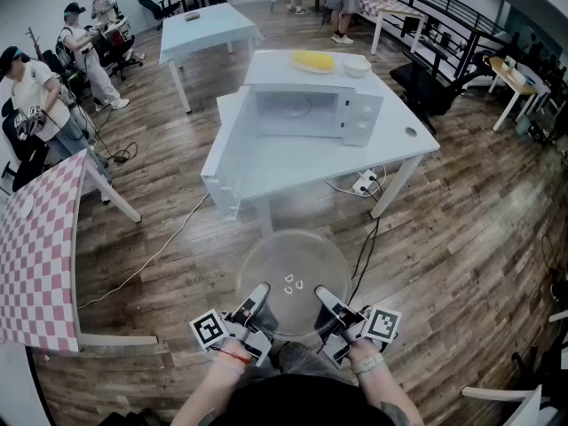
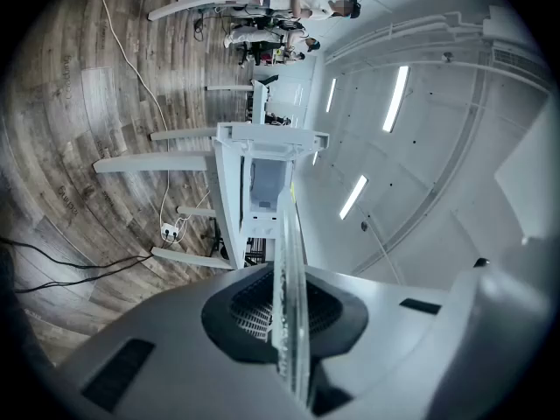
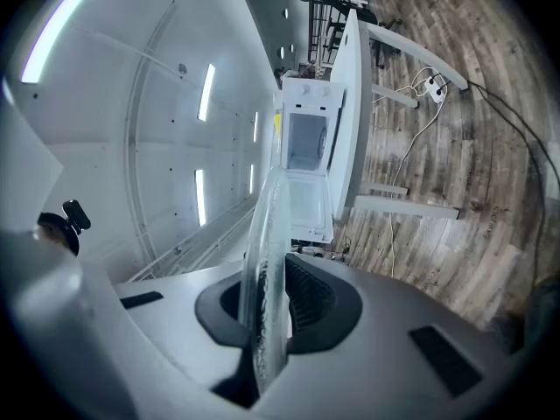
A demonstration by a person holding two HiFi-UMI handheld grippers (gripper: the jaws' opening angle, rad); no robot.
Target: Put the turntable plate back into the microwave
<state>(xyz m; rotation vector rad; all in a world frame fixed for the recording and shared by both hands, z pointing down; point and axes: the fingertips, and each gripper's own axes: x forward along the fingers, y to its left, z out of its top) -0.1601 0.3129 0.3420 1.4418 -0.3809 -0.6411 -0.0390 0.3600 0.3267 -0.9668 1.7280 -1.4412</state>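
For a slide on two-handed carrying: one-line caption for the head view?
The left gripper and right gripper clamp the turntable plate by its near rim, facing the open microwave on the table.

Turntable plate [image 1: 288, 273]: clear glossy glass; floor [image 1: 479, 211]: wood planks, semi-matt; microwave [image 1: 359, 114] ext. smooth.

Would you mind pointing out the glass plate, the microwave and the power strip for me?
glass plate [image 1: 293, 278], head view, on its clear middle.
microwave [image 1: 360, 119], head view, on its control panel.
power strip [image 1: 365, 183], head view, on its white top.
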